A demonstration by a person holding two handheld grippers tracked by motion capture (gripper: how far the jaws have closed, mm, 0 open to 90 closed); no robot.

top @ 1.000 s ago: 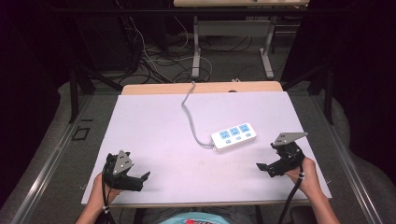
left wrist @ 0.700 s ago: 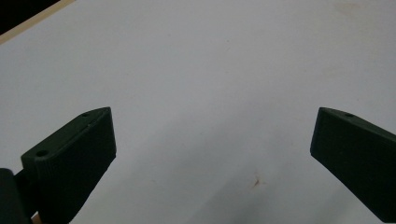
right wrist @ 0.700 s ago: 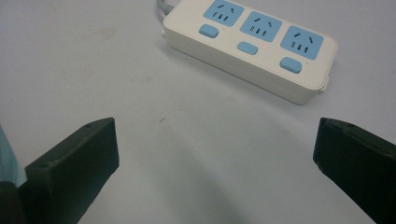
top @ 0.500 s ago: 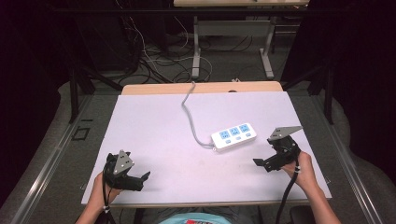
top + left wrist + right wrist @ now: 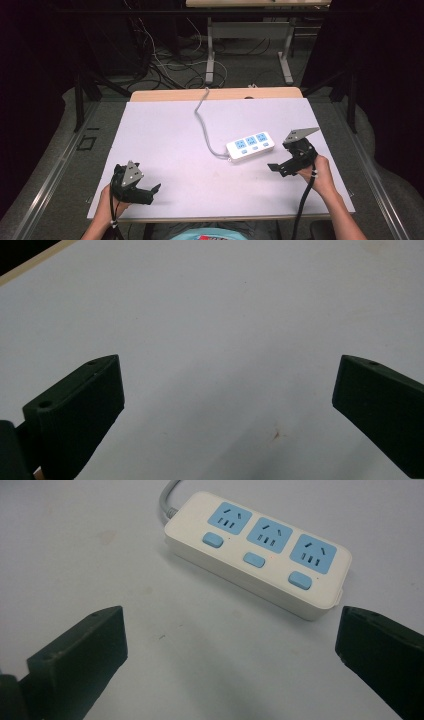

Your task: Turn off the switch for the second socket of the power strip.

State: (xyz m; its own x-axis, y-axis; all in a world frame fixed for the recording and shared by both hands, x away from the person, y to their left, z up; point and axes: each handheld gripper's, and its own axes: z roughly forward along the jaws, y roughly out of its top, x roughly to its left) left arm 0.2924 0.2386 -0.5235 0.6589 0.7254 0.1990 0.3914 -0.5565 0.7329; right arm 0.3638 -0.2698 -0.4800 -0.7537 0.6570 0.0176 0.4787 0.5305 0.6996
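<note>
Power strip [image 5: 250,146], white with three blue sockets, lies flat toward the bench's [image 5: 165,150] right edge, its grey cord [image 5: 202,125] running to the far edge. The right hand-held gripper [image 5: 277,168] hovers just beside it, jaws wide apart and empty; it should probably square up across the strip's narrow width. The left hand-held gripper [image 5: 150,192], also open and empty, sits near the front-left corner.

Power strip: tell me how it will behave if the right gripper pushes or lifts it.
The power strip is a flat hard-looking box lying on its broad face, so it should slide, not roll or tip. Its smooth shell may slip between the jaws. The grey cable looks bendy and would likely drag or swing it.
</note>
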